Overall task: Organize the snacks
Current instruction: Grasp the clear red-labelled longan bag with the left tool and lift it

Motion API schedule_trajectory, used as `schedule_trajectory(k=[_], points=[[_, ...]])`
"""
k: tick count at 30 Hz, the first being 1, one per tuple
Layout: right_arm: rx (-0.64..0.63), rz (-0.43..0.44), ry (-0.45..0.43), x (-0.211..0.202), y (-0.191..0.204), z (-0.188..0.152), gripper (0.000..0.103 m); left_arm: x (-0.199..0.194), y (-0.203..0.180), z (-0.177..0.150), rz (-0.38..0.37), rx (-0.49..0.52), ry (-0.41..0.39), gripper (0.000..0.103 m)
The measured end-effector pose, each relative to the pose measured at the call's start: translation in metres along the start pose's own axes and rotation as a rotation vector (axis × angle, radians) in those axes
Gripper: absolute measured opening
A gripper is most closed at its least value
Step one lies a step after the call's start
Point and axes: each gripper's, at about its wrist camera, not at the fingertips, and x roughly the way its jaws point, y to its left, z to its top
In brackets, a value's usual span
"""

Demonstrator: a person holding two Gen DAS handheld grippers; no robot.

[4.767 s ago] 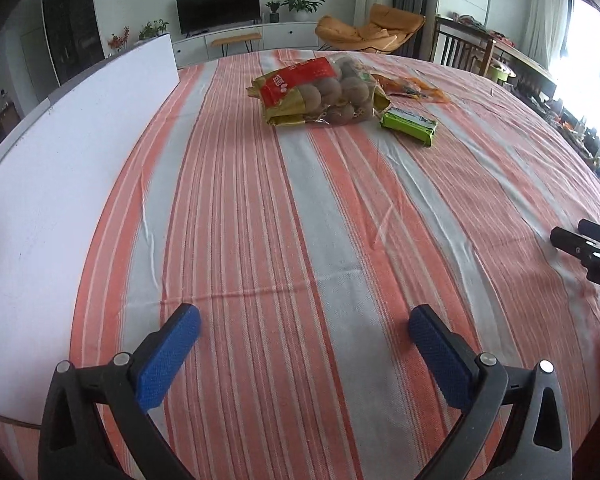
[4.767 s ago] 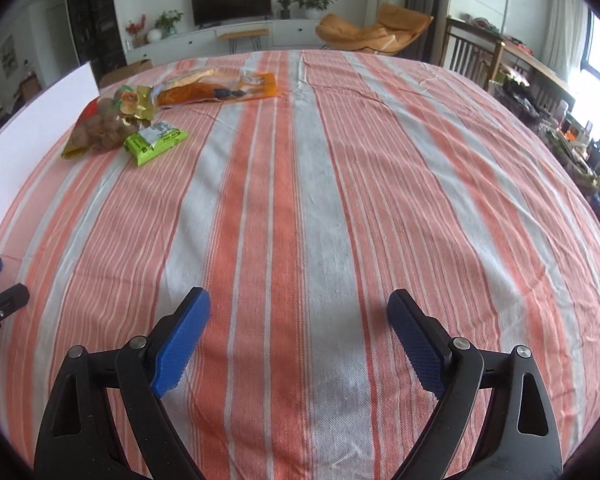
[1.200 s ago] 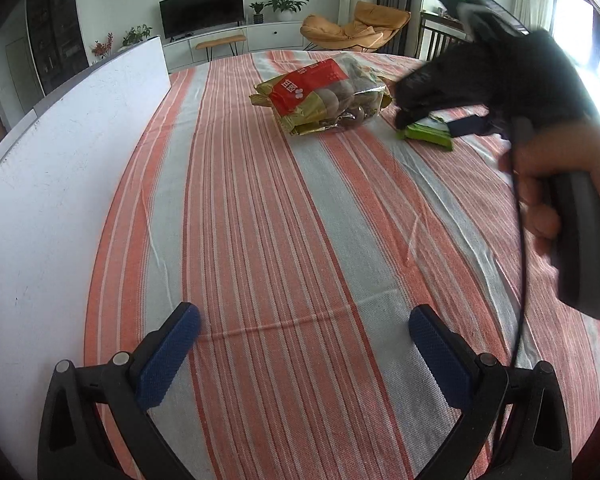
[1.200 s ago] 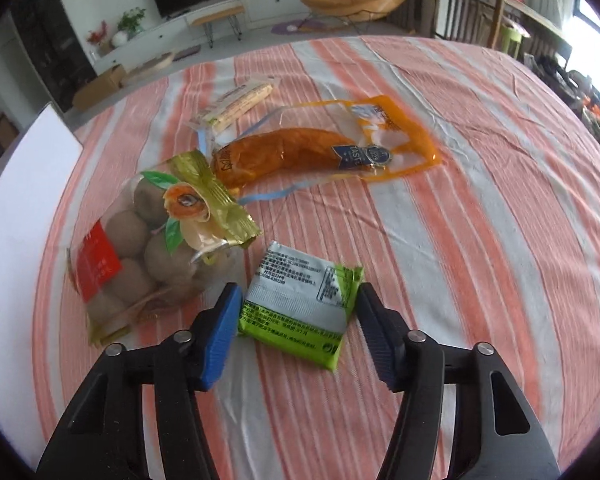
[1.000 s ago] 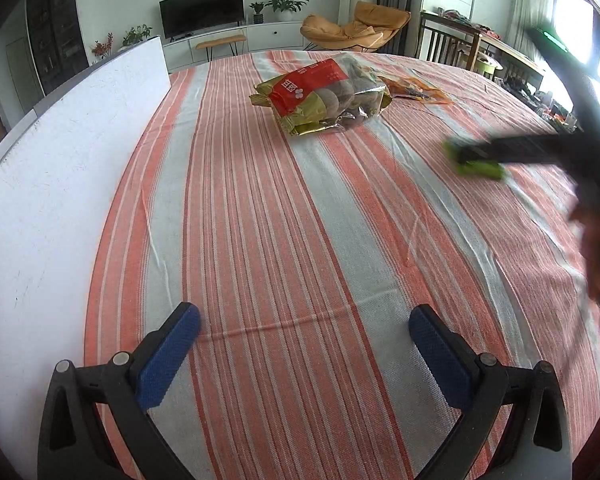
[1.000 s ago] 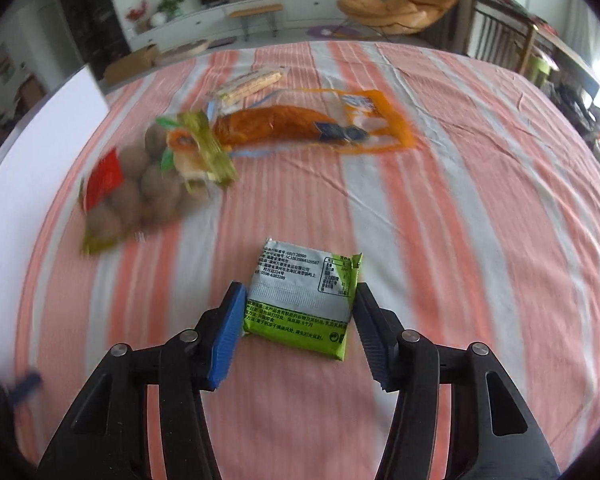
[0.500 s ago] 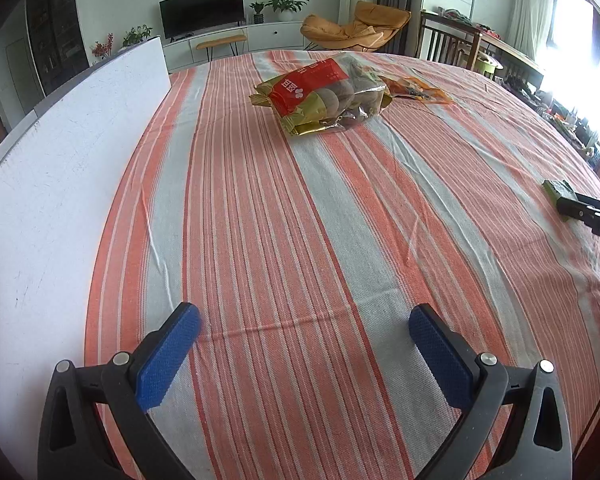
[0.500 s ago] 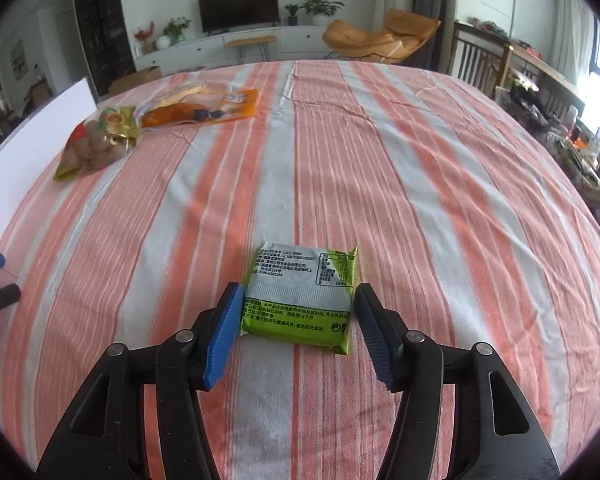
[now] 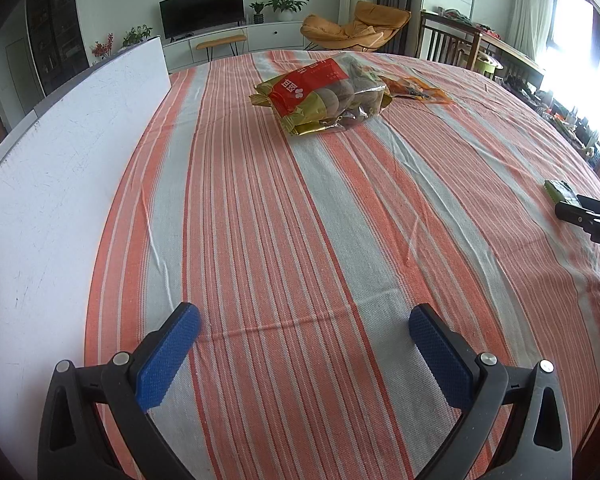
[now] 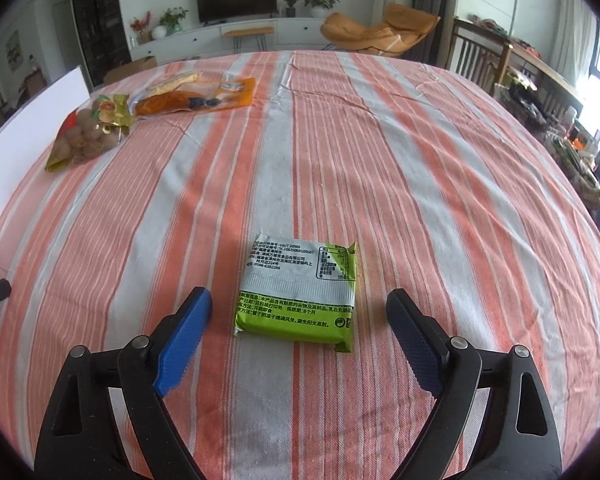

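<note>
In the left wrist view, the left gripper (image 9: 304, 330) hangs low over the striped tablecloth (image 9: 260, 208) with its jaws spread wide and nothing between them; bare cloth runs ahead of both fingers. A white board (image 9: 60, 168) stands along the cloth's edge just outside the left finger. Far ahead of the jaws lies a red-and-gold bag of round snacks (image 9: 324, 94), with an orange packet (image 9: 414, 88) touching its far right side. Well out to the right of the right finger, the other tool's black tip reaches in from the frame edge beside a sliver of green. In the right wrist view, the right gripper (image 10: 300, 312) also stands wide, and the green snack packet (image 10: 298, 292) lies flat on the cloth just ahead of and between its fingertips, apart from both blue pads (image 10: 186, 328). Open cloth stretches beyond and to the right of the jaws; the snack bag and orange packet sit far ahead to the left.
</note>
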Motion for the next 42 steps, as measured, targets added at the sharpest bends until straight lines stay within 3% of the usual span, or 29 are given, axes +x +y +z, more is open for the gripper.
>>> schedule_trajectory(k=[20, 23, 29, 33, 37, 40, 42], points=[[-0.001, 0.001, -0.001, 0.000, 0.000, 0.000, 0.091, 0.000, 0.000, 0.002, -0.011, 0.025, 0.017, 0.103], [0.000, 0.001, -0.001, 0.000, 0.000, 0.000, 0.091, 0.008, 0.001, 0.025, -0.042, 0.105, 0.122, 0.103], [0.000, 0.001, 0.000, 0.000, 0.000, 0.000, 0.091, 0.005, -0.013, 0.092, 0.042, 0.323, 0.071, 0.103], [0.000, 0.001, 0.000, 0.000, 0.000, 0.000, 0.091, 0.027, -0.030, 0.137, 0.074, 0.468, 0.081, 0.103], [0.000, 0.005, 0.002, 0.000, 0.000, 0.000, 0.093, 0.058, -0.038, 0.169, 0.055, 0.491, 0.113, 0.103], [-0.001, 0.007, 0.003, 0.001, 0.000, 0.001, 0.094, 0.083, -0.036, 0.185, 0.021, 0.435, 0.142, 0.103], [0.000, 0.009, 0.003, 0.002, 0.000, 0.001, 0.095, 0.088, -0.029, 0.188, -0.016, 0.376, 0.152, 0.087]])
